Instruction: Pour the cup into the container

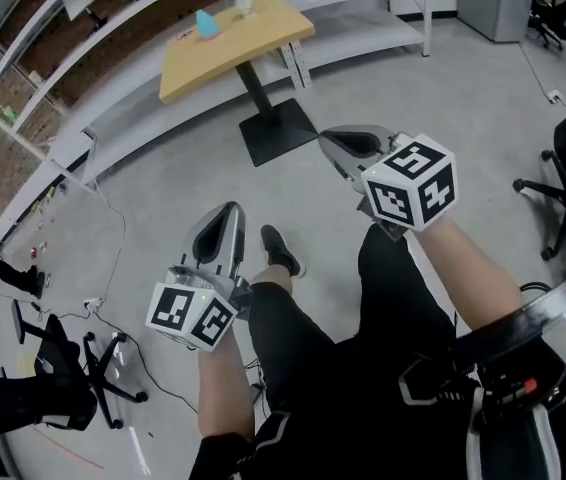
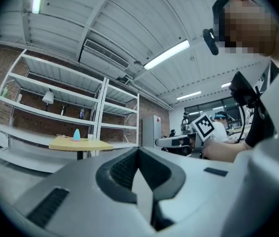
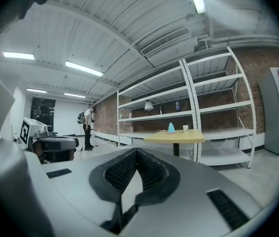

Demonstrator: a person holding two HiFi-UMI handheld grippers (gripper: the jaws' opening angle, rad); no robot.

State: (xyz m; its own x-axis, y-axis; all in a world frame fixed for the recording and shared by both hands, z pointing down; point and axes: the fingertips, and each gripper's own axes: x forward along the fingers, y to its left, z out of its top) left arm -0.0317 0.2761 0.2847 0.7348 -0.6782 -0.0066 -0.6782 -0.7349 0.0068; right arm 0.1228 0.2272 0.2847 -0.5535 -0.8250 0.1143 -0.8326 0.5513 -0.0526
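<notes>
- Grey concrete floor (image 1: pixel 153 193) fills most of the head view, with white shelving (image 1: pixel 363 30) along a brick wall at the far side. A pedestal table (image 1: pixel 258 36) with a yellow tabletop stands in front of the shelving.
- The cup (image 1: pixel 243 6), small and pale, is seen near the far edge of the tabletop, toward its far right corner. Its contents cannot be made out at this range.
- The turquoise container (image 1: pixel 206 25) (cone-shaped, and judged to be the vessel meant by the task) stands by the same far edge, near the cup's left side and apart from it.
- The left gripper (image 1: pixel 227 212) is held level over the floor, well apart from the table. Its jaws are pressed together with nothing between them.
- The right gripper (image 1: pixel 331 142) is held likewise, beside the left and pointed toward the table. Its jaws are also clenched on nothing.
- Progress is judged to be at the very start. Neither vessel is touched, and both stand upright where the tabletop carries them.
- All working steps remain to be done. The table has to be reached and the jaws parted, then the cup grasped, carried over the container's mouth and tipped.
- A second person (image 3: pixel 87 127) is visible far off in the right gripper view (no part in the task is apparent).
</notes>
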